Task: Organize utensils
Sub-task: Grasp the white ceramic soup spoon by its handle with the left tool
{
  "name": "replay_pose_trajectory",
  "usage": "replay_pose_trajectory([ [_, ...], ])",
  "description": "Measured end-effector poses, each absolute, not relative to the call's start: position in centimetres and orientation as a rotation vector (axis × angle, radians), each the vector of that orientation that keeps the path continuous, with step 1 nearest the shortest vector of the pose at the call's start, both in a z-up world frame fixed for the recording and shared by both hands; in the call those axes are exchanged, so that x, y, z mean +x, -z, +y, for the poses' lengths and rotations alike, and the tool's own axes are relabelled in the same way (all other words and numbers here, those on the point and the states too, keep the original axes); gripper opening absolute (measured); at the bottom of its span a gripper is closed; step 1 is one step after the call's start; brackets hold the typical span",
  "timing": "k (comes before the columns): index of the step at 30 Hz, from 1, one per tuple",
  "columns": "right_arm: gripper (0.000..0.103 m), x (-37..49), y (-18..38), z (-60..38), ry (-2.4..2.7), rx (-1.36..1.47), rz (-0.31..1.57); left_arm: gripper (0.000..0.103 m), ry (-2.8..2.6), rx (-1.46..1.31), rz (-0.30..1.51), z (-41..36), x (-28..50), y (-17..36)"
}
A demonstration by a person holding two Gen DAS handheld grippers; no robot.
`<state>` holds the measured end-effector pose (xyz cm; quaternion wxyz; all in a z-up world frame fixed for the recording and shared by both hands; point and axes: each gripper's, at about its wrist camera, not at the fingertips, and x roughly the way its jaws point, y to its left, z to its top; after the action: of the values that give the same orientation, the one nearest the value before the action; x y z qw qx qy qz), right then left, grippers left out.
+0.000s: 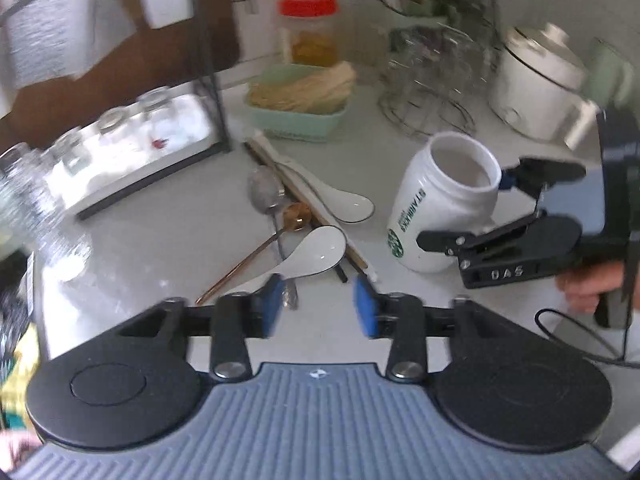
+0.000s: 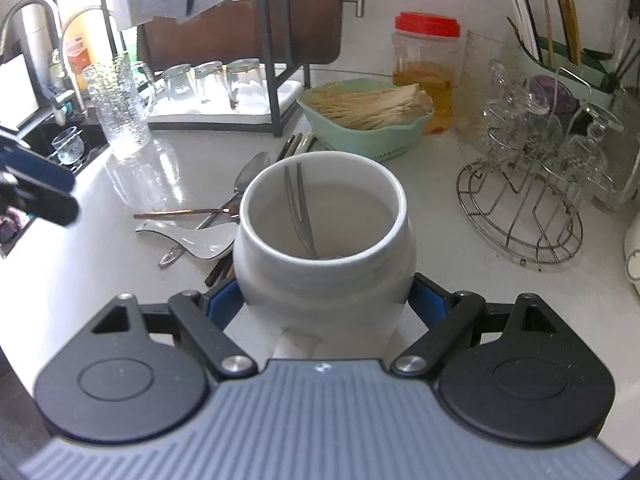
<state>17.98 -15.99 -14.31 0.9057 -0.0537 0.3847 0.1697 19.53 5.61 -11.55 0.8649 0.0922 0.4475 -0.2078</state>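
A white Starbucks mug (image 1: 440, 208) is held tilted by my right gripper (image 1: 476, 208), which is shut on its body; in the right wrist view the mug (image 2: 324, 264) sits between the jaws with a small metal fork (image 2: 298, 208) inside. A pile of utensils lies on the white counter: two white ceramic spoons (image 1: 316, 252), a steel spoon (image 1: 264, 192), a copper spoon (image 1: 256, 256) and chopsticks (image 1: 308, 208). My left gripper (image 1: 320, 308) is open and empty just in front of the pile, its left pad near the nearer ceramic spoon's handle.
A green basket of dried noodles (image 1: 300, 100), a red-lidded jar (image 1: 308, 32), a wire rack of glasses (image 1: 432, 80) and a white pot (image 1: 540, 80) stand behind. A black dish rack with upturned glasses (image 1: 132, 140) is at left. A sink (image 2: 52, 140) lies far left.
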Motion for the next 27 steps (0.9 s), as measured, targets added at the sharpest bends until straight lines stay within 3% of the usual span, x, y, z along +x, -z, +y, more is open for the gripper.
replay_pose_trajectory([
  [10,0.09,18.2,14.1,-15.0,-0.273,-0.094,0.846,0.058,0.667,0.443,0.857,5.1,23.4,16.5],
  [27,0.09,18.6,13.8,-14.1,-0.184,-0.061,0.893,0.058,0.959,0.451,0.914,4.3,29.5,20.2],
])
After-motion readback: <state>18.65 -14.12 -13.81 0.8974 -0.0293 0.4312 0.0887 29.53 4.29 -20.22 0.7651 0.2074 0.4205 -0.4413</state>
